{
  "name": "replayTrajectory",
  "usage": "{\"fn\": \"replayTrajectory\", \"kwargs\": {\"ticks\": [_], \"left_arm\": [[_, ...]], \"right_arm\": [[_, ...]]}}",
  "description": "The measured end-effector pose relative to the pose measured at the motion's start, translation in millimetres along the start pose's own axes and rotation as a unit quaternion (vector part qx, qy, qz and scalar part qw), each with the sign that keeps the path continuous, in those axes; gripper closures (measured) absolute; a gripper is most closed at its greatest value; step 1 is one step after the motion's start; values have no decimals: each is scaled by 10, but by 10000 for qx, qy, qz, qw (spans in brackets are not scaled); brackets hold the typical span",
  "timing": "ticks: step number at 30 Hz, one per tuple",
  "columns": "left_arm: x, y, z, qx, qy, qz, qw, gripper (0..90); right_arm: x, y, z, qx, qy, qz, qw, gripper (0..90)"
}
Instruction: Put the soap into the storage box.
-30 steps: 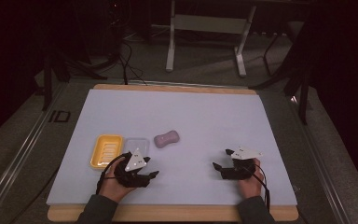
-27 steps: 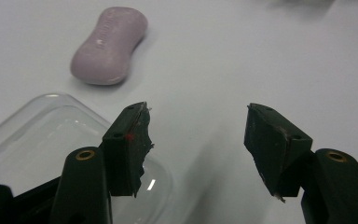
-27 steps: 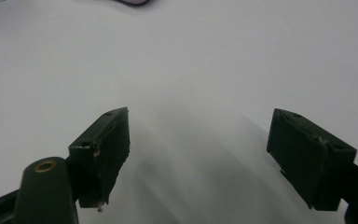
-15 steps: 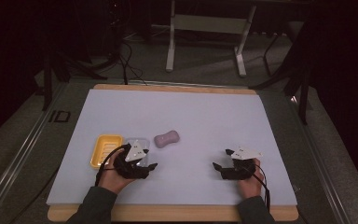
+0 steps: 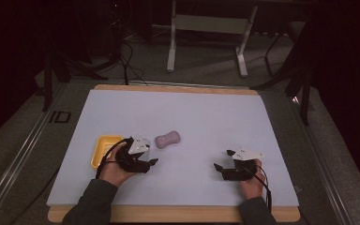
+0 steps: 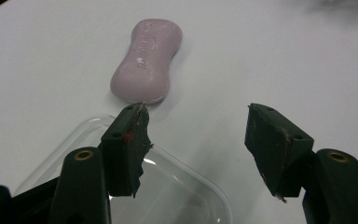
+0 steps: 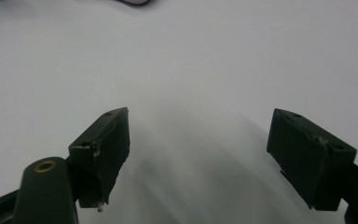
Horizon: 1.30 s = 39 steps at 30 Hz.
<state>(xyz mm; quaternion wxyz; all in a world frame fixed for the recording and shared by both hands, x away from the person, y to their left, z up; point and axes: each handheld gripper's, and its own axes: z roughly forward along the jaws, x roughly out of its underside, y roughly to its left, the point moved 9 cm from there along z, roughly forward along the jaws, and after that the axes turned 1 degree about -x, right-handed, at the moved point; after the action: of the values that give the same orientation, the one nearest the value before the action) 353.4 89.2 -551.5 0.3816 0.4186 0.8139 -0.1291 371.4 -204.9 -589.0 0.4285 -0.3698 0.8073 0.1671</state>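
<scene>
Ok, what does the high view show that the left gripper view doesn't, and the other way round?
The high view adds the yellow tray, the right gripper with its jaws open, and the wooden edge of the table. The left gripper view adds a clear dish lying under the jaws, and lettering pressed into the soap. Shared: the soap lying on the table, and the left gripper, open; its jaws have just been closing a little, with nothing gripped between them.
</scene>
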Motion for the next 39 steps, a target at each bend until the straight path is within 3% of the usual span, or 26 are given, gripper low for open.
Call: {"fn": "replayTrajectory", "kwargs": {"ticks": [21, 39], "left_arm": [[-95, 158, 119, -21, 198, 0, 9998, 396], [-115, 214, 221, -13, 336, 10, 9994, 395]], "right_arm": [[2, 4, 5, -7, 24, -26, 10000, 208], [3, 10, 4, -14, 35, -42, 10000, 208]]}}
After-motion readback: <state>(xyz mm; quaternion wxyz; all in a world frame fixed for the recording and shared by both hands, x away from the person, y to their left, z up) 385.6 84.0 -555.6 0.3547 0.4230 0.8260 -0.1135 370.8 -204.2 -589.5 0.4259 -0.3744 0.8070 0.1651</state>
